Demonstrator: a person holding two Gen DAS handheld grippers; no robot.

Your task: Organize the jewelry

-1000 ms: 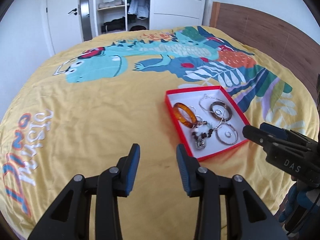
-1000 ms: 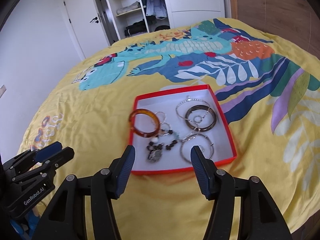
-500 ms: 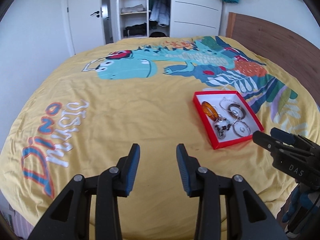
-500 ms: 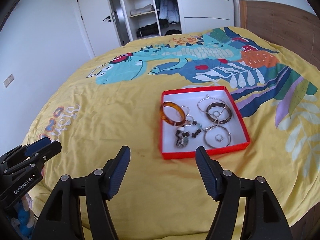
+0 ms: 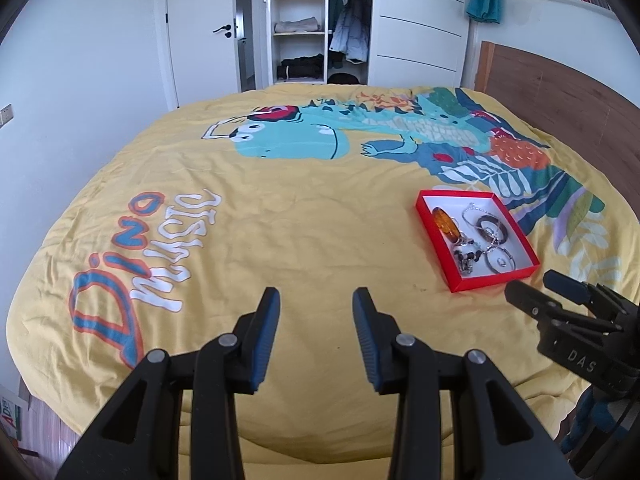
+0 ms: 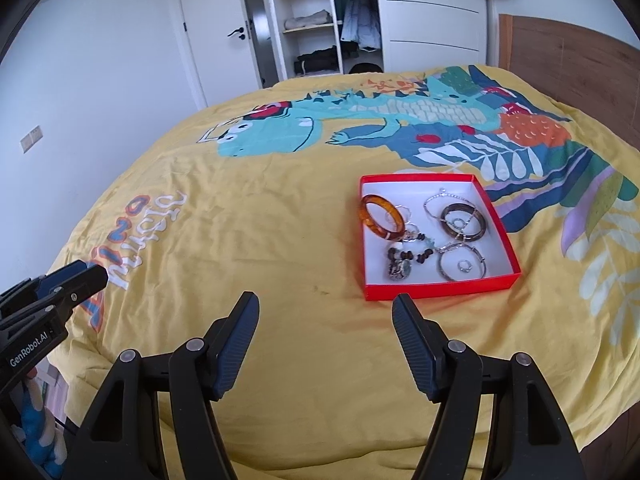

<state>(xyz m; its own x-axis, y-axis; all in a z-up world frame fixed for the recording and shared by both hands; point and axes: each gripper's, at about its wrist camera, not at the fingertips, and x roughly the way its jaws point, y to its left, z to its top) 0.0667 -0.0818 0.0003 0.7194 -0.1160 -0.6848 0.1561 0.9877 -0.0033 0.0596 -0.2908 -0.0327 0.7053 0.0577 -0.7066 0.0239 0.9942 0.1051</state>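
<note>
1. Both your grippers have pulled back from the red box [image 6: 436,288]: a second ago it filled the middle of the right wrist view, and now it sits smaller, right of centre, with open yellow bedspread [image 6: 280,208] between it and the fingers.
2. In the left wrist view the box has slid from centre to the right-middle of the frame, well apart from the left gripper [image 5: 316,326].
3. The left gripper's jaws stand apart with nothing between them, as they did a second ago.
4. The right gripper [image 6: 325,334] has spread its jaws wider than a second ago, and they too hold nothing.
5. The jewelry all lies inside the box: the amber bangle [image 6: 381,216] at its left, the dark bangle [image 6: 464,219] at its right, a silver bangle [image 6: 462,266] and a bead string [image 6: 408,254] nearer you.
6. With everything in the box and both grippers empty and backing off, you look to be finished or nearly so.
</note>
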